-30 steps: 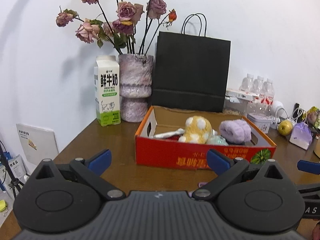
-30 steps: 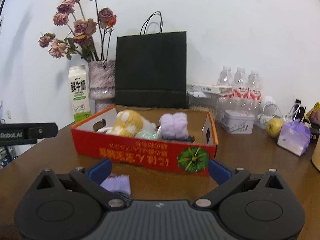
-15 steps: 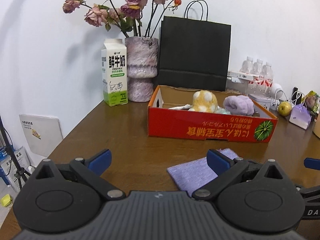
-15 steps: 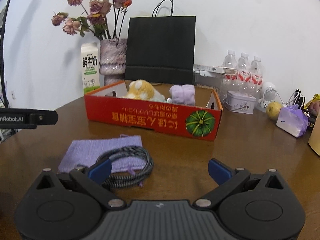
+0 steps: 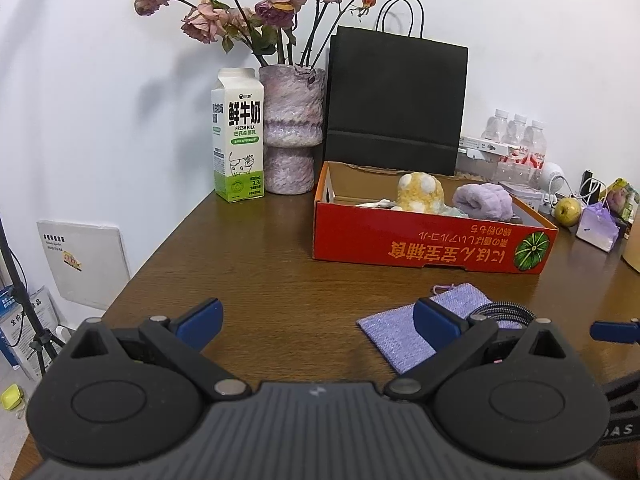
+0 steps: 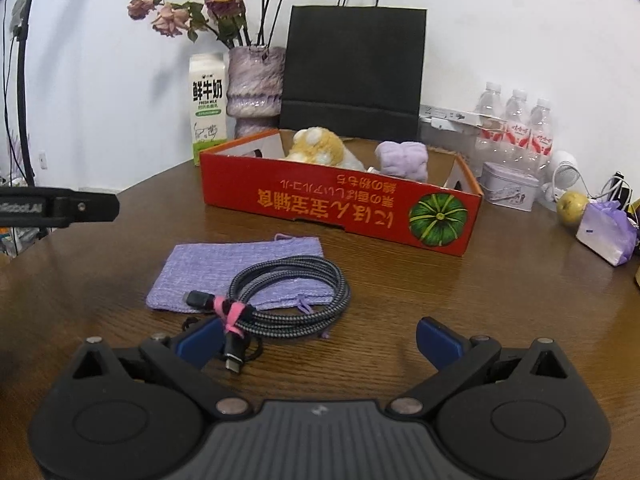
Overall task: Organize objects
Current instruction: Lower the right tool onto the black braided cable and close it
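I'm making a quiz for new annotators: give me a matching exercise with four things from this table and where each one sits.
Things:
1. cable
2. plush toy
3. milk carton
4. apple

Places:
A. inside the red box
B. left of the vase
C. coiled partly on the pouch
D. far right, right of the tin

Pairs: 1-C, 2-A, 3-B, 4-D

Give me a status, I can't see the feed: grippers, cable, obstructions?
Left hand-held gripper open, empty. Right hand-held gripper open, empty. Coiled cable lies on purple pouch, before red box. Nothing blocking.
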Demonstrator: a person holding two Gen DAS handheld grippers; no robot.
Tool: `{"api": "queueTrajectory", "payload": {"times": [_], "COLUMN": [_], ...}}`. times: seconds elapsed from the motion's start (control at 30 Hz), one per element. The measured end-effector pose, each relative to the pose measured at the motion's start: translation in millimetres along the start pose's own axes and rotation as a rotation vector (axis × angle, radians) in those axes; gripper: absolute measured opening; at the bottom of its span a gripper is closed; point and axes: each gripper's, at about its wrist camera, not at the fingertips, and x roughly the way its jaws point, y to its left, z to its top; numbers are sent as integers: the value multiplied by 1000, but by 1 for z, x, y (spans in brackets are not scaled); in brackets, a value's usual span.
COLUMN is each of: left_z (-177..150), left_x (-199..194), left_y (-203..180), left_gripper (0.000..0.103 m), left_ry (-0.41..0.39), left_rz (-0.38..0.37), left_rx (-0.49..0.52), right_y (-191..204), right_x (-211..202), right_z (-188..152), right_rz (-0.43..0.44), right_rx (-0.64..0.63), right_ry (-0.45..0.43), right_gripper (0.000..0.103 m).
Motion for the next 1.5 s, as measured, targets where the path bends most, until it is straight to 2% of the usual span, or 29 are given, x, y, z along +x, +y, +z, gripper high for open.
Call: {"api": "queueTrajectory", "payload": {"times": [0.23, 0.4, 0.53, 0.7, 0.83, 1.03, 1.1, 1.23, 1.33, 1.5], "left_z": [1, 3, 3, 1, -1, -1, -2, -2, -2, -2], "left_x": [2, 1, 3, 5, 7, 8, 8, 9, 9, 10], "left_y": [11, 18, 20, 17, 16, 16, 15, 16, 16, 17], "left_gripper": [103, 103, 103, 103, 103, 103, 103, 103, 103, 103], "left_ry": [21, 21, 32, 47, 57, 62, 64, 66, 66, 69], "left_rz": [7, 10, 7, -5, -8, -8, -7, -6, -6, -6], "left_rx": [-27, -42, -47, -33, -27, -25, -26, -27, -28, -31], "right_y": [13, 9, 5, -13, -15, -16, -17, -14, -9, -3], "right_x": [30, 46, 64, 84, 89, 88, 85, 79, 69, 46], "right_z": [16, 32, 37, 39, 37, 38, 38, 36, 34, 29], "right_rz": [42, 46, 112, 246, 241, 236, 227, 208, 183, 89], "right_rx": [-117, -175, -200, -98, -90, -81, -67, -63, -73, -87], "right_ry": [111, 135, 170, 188, 132, 127, 115, 94, 52, -78], "right_gripper": [103, 103, 103, 103, 103, 103, 95, 93, 93, 93]}}
